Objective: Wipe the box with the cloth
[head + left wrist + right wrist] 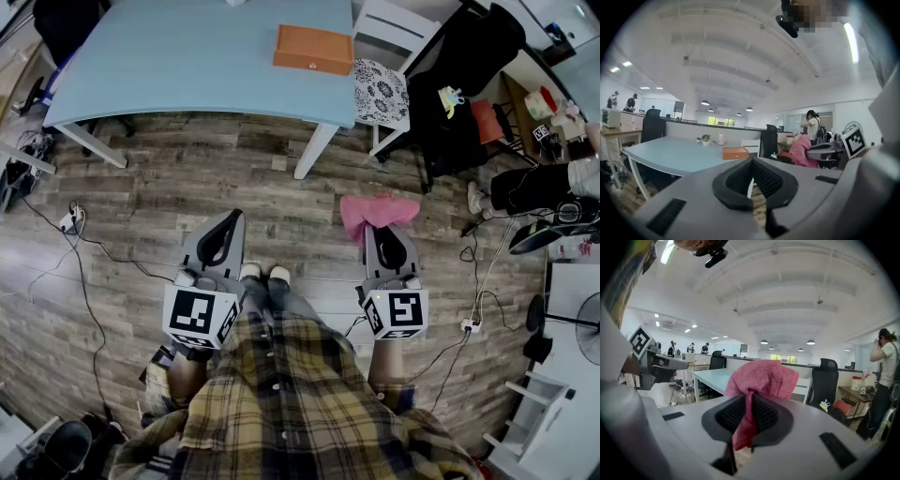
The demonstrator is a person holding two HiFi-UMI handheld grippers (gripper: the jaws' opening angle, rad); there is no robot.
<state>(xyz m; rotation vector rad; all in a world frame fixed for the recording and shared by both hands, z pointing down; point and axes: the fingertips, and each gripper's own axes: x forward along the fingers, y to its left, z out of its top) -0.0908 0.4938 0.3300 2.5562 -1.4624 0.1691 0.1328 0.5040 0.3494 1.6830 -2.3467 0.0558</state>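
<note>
An orange box lies near the right end of the light blue table, far ahead of both grippers; in the left gripper view the box shows beyond the jaws. My right gripper is shut on a pink cloth, which bunches out in front of its jaws over the wood floor. In the right gripper view the cloth fills the gap between the black pads. My left gripper is shut with nothing in it, level with the right one and well short of the table.
A white chair with a patterned cushion stands at the table's right end. A black office chair with clutter sits further right. Cables and a power strip lie on the floor at left. A person stands in the background.
</note>
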